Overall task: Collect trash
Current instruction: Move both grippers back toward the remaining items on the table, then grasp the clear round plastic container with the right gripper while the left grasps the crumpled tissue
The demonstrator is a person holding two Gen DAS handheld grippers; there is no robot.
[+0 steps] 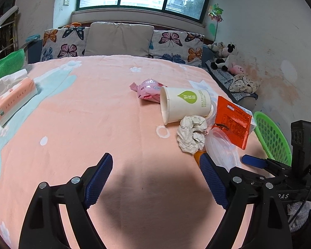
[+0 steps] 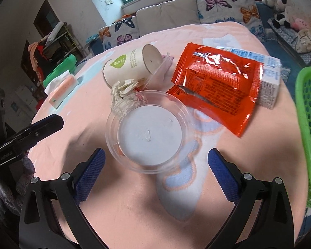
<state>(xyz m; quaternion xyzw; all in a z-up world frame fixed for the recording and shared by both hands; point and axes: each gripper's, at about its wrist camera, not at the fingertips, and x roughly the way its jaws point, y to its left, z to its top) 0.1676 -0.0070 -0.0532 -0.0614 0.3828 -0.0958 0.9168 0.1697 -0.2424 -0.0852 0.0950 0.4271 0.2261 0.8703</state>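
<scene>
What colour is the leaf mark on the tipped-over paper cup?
Green, on the white paper cup; it shows best in the left wrist view.

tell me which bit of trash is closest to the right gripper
The clear plastic lid, lying just ahead of the open right gripper. The crumpled tissue, paper cup and orange packet lie farther back.

The left claw (image 1: 155, 161), a black frame with blue textured pads, points forward and downward with its jaws spread wide and nothing between them. The right claw (image 2: 156, 155), of the same black-and-blue build, also tilts downward, its jaws at full spread and gripping nothing. In the left wrist view the right claw appears just beside it, at the right edge.
</scene>
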